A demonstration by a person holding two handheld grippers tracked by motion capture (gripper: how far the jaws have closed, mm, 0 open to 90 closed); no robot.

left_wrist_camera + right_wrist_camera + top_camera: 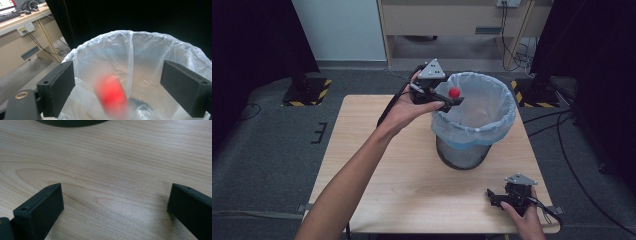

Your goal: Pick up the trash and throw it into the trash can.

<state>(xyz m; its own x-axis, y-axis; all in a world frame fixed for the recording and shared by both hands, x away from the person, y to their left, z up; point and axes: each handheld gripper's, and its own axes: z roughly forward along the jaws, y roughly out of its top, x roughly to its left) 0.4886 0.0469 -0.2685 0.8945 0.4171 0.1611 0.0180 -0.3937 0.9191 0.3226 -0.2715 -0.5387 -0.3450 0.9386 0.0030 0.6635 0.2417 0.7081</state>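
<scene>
A small red object (pixel 454 92) hangs over the mouth of a mesh waste bin (pixel 462 155) lined with a pale plastic bag (pixel 492 127). My left gripper (pixel 456 100) is held above the bin's near-left rim and stands open. In the left gripper view the red object (pixel 112 93) is blurred and sits loose between the wide-apart jaws, touching neither, with the bag's inside (pixel 150 65) behind it. My right gripper (pixel 493 196) rests low over the table's front right corner. It is open with bare wood between its jaws (pixel 115 202).
The wooden table (pixel 402 165) carries the bin at its back right. The bin's dark base (pixel 72 122) shows at the top of the right gripper view. Beyond the table are a desk (pixel 452 20), cables (pixel 517 50) and dark stands with striped bases (pixel 307 90).
</scene>
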